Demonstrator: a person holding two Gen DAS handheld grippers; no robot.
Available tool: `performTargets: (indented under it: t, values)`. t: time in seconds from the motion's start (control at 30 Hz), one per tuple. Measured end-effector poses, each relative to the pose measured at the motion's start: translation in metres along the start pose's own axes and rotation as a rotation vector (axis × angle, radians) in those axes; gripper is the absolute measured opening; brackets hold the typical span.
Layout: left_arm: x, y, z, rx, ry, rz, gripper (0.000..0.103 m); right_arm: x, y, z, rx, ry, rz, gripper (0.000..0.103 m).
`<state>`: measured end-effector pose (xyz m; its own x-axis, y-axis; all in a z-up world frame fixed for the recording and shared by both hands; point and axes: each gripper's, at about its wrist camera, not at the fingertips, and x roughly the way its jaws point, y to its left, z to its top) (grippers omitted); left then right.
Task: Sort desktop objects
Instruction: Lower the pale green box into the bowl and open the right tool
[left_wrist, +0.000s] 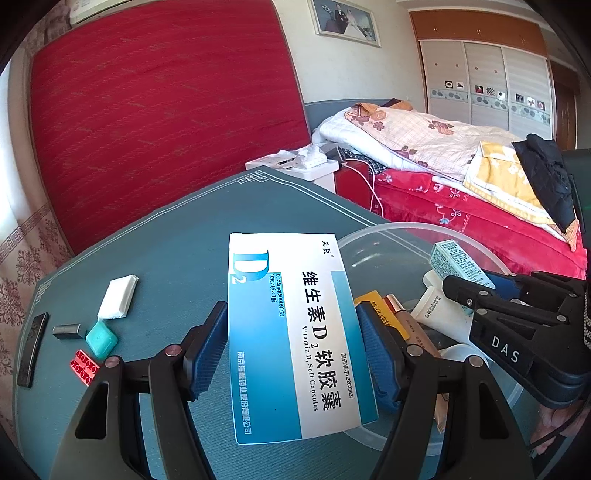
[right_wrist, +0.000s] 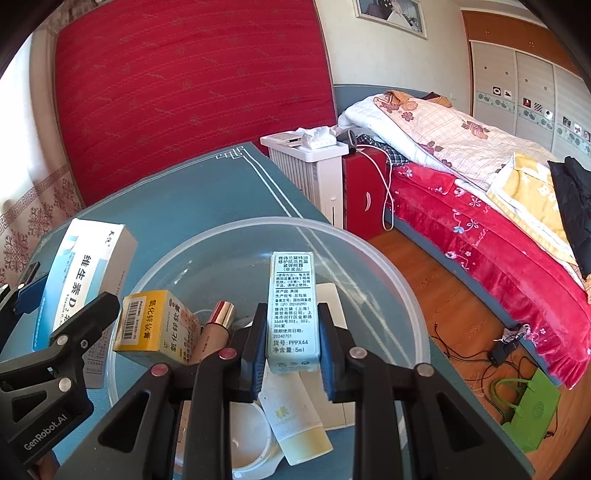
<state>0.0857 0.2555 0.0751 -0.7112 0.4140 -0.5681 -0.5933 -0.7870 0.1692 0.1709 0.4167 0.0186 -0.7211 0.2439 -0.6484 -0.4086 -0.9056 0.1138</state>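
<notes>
**Black grippers, blue pads**

The left gripper (left_wrist: 291, 354) has black angular arms with triangular cutouts, silver round pins and ribbed blue pads. The right gripper (right_wrist: 291, 354) matches, though two pins are red. White lettering marks the housings: "DAS" and "GenRobot.AI".

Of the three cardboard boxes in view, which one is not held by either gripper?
The yellow-and-white ointment box, lying inside the clear plastic bowl. The blue-and-white vitamin D box sits in the left jaws, the slim pale-green box in the right.

Crowded bowl (right_wrist: 388, 266); bare tabletop (left_wrist: 177, 258) leftward
</notes>
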Motion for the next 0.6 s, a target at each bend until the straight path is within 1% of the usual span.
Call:
performTargets:
  t: [0.6]
  values:
    - [0.0055, -0.0035, 0.0032, -0.003, 0.000, -0.010, 0.072, 0.0042, -0.0003, -0.0005, -0.001, 0.008, 0.001, 0.027]
